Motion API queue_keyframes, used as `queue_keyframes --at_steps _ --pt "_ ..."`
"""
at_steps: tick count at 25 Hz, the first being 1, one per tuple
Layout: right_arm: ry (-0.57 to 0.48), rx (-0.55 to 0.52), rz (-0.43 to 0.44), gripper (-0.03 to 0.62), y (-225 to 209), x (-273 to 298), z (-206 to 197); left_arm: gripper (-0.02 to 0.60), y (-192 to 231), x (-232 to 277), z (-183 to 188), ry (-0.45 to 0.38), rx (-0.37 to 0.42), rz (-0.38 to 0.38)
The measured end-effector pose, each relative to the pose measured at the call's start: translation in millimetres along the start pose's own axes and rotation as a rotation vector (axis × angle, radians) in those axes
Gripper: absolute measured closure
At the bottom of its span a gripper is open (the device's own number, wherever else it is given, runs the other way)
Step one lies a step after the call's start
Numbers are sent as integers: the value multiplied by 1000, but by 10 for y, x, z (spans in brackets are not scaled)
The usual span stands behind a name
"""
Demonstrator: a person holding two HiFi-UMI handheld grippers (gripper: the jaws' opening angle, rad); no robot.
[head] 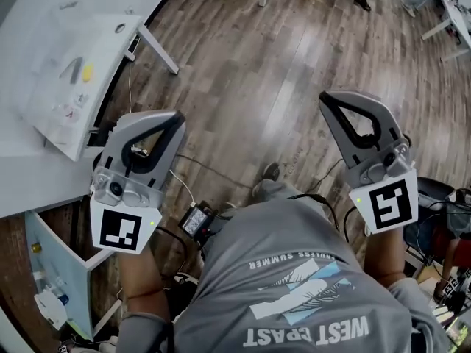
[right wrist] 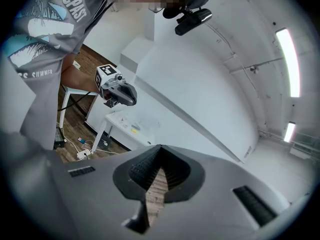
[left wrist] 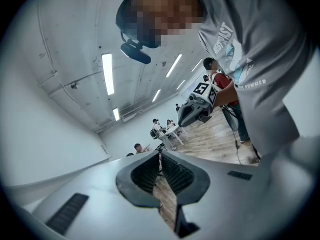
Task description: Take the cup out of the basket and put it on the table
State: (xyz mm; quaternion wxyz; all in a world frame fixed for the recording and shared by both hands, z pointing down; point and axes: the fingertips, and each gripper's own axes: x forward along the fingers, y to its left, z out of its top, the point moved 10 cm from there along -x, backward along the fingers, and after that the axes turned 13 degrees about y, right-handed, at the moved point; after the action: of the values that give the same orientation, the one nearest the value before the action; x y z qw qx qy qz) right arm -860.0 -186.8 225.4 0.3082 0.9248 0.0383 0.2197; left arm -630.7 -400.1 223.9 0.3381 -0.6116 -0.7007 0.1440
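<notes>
Fingers of grey left gripper (head: 151, 123) and grey right gripper (head: 353, 112) pressed together, empty, held over wooden plank floor (head: 280, 72), probably a ready pose, task not begun.

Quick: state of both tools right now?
Left tool: closed, nothing between its jaws.
Right tool: closed, nothing between its jaws.

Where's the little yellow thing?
In the head view, the little yellow thing lies on the white table at the upper left, next to a grey thing.
</notes>
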Motion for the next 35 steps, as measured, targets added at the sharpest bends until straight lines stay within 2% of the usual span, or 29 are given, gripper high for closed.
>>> queue_keyframes --at_steps 7,13,18,25,31,35 --pt "64 -54 -51 586 -562 192 -430 557 196 894 179 12 54 -55" --pt "105 -39 -87 586 -903 395 -615 557 423 1457 161 -7 107 -124" --pt "165 -38 -127 586 -1212 523 -704 557 684 1882 144 -60 118 -132" --pt "200 -95 -204 586 -1553 867 -498 557 1289 2213 -5 -181 147 -107" --pt "232 -82 -196 586 -1844 1097 -670 557 1517 2665 -79 -192 137 -137" --pt "217 -72 -182 586 -2197 1242 -939 557 1598 3082 -62 -162 120 -140"
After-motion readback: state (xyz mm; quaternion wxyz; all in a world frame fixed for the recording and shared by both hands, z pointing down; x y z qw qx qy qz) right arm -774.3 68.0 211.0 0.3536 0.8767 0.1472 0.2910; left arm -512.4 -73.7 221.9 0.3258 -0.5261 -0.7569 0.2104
